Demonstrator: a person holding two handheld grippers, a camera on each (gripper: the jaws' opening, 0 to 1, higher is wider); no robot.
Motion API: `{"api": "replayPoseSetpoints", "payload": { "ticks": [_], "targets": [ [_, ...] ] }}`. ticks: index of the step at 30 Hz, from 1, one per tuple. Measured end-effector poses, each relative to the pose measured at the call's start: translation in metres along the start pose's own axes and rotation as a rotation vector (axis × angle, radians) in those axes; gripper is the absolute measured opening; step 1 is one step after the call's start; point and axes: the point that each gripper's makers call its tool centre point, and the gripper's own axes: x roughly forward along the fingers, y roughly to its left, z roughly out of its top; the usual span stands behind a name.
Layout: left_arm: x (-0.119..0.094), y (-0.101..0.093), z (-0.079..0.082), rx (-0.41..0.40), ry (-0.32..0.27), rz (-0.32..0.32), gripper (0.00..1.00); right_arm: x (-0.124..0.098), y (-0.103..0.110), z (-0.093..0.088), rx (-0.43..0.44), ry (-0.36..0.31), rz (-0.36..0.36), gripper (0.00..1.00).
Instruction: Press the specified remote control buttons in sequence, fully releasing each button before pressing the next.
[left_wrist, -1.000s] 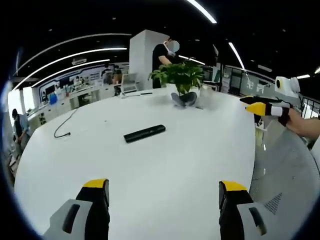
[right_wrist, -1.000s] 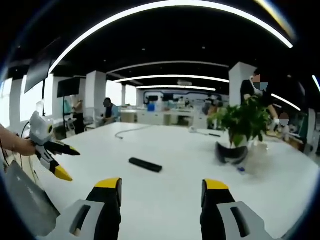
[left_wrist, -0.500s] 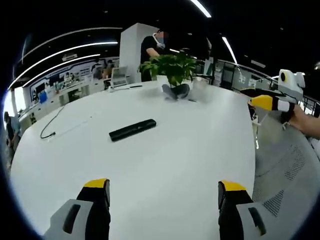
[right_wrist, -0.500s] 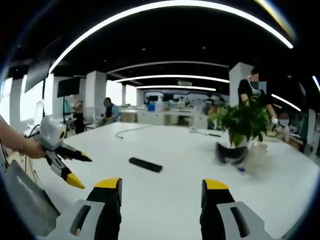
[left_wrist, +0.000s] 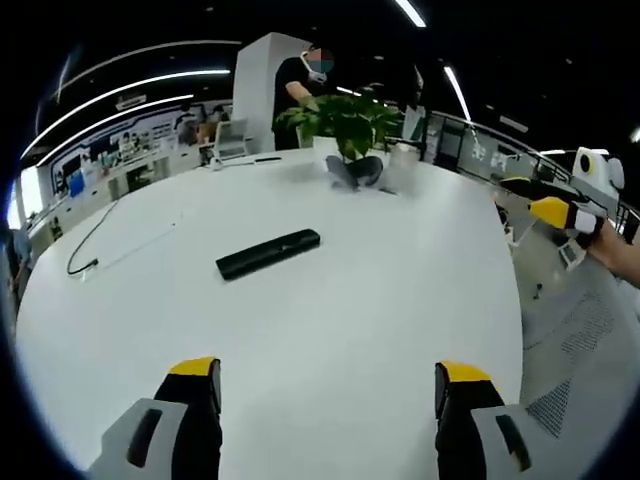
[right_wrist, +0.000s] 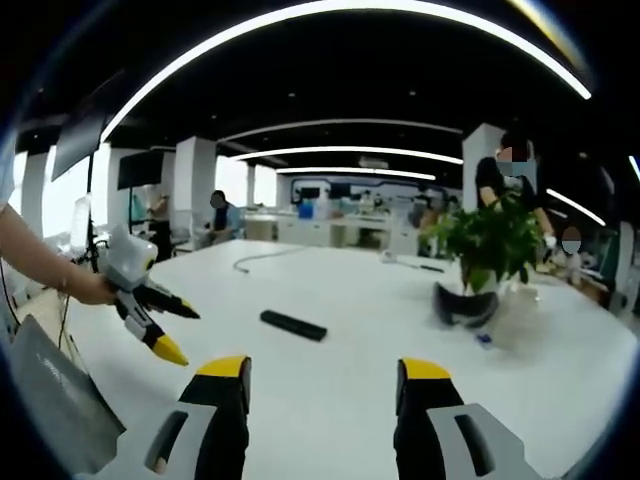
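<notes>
The slim black remote (left_wrist: 268, 253) lies flat on the smooth white table (left_wrist: 400, 300), well ahead of both grippers' parted jaws.

Remote (left_wrist: 268, 253) on table (left_wrist: 400, 300), before plant (left_wrist: 345, 120)

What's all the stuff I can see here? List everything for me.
Table: one, white, rounded, under everything.
Remote: one, black, lying flat mid-table.
Plant: one, green, at the table's far side.
Dark object: one, grey-black, at the plant's foot; can't tell what.
Cable: one, black, on the table's left part.
People: several, in the office behind.
Left gripper: black, yellow tips, jaws apart, above the table.
Right gripper: same, jaws apart.
</notes>
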Motion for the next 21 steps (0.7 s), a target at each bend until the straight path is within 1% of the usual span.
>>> {"api": "replayPoseSetpoints", "payload": {
  "ticks": [4, 10, 17, 19, 21],
  "targets": [
    [0.005, 0.005, -0.002, 0.024, 0.033, -0.012, 0.90, 0.000, 0.000, -0.001, -0.004, 0.004, 0.000, 0.56],
    [0.013, 0.012, -0.003, 0.033, 0.064, -0.028, 0.90, -0.001, -0.002, 0.000, -0.005, 0.000, -0.010, 0.56],
    [0.023, 0.017, 0.005, 0.049, 0.085, -0.049, 0.90, -0.001, -0.003, 0.001, -0.004, -0.004, -0.015, 0.56],
    [0.026, 0.017, 0.009, 0.053, 0.083, -0.060, 0.90, -0.001, -0.004, 0.001, -0.004, -0.005, -0.017, 0.55],
    [0.029, 0.018, 0.016, 0.040, 0.072, -0.073, 0.91, -0.002, -0.005, 0.001, 0.000, -0.006, -0.018, 0.54]
  ]
}}
